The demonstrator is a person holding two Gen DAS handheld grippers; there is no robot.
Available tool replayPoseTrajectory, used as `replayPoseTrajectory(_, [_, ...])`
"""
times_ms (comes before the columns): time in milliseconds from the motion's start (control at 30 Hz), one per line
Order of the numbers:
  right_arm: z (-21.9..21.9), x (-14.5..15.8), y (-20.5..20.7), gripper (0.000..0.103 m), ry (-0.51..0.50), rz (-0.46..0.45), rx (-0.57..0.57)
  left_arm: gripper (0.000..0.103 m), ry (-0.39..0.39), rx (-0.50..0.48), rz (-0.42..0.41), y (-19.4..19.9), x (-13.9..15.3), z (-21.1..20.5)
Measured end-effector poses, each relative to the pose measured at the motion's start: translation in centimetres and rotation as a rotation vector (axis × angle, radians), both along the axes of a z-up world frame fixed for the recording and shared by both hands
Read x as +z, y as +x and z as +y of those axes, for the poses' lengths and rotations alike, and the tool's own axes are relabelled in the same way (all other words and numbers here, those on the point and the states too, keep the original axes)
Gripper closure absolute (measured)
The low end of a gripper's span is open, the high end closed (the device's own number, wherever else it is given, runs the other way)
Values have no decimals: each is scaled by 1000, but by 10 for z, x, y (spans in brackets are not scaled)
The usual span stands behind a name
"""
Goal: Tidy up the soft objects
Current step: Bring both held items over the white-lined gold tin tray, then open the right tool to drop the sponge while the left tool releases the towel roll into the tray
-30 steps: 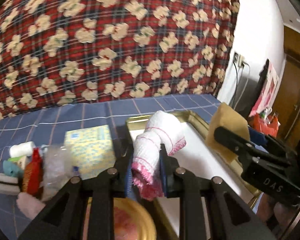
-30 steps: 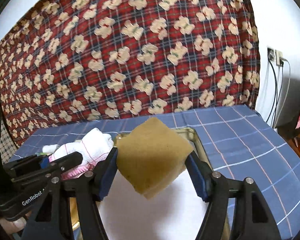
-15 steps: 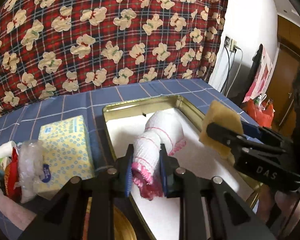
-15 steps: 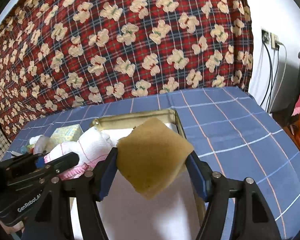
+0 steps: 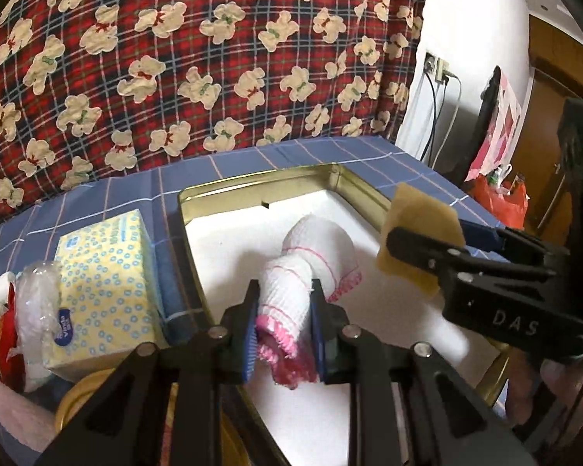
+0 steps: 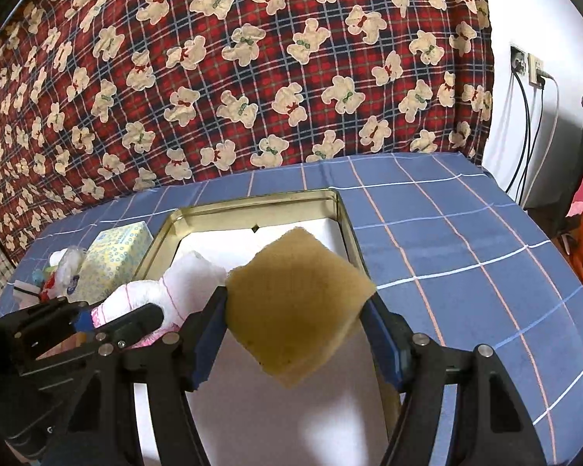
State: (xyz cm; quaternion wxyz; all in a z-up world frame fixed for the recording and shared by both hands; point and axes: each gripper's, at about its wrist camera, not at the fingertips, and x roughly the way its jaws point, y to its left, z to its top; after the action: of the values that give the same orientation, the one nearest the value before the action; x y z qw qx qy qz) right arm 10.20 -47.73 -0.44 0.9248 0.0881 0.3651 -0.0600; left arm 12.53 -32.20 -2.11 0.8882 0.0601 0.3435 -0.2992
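Left gripper (image 5: 283,328): fingers set narrow and clamped on one rolled cloth (image 5: 315,248). The cloth is white, waffle-textured, with thin pink stripes and a frilled pink hem that hangs below the blue finger pads (image 5: 250,339). Its far end hangs over the tray's white floor.

Right gripper (image 6: 297,330): fingers set wide and clamped on one sponge (image 6: 295,306). The sponge is a thick, porous, tan-yellow square, gripped by two opposite corners, one corner pointing down. It hangs above the right part of the tray.

Tray (image 6: 351,233): one rectangular metal tin, gold rim, white lining, lying on a blue checked tablecloth (image 6: 466,256).

Left of the tray: one soft tissue pack (image 5: 105,279), yellow with blue rings, touching crumpled clear plastic (image 5: 39,303). Further small items there are too cramped to count.

Far side: a red plaid fabric (image 5: 198,58) printed with cream bears.
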Motion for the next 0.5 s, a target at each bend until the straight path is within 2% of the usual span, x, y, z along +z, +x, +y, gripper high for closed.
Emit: replayPoseTrajectory(500, [-1, -3, 3, 31, -6, 27, -36, 80, -10, -46, 17, -1, -6, -1])
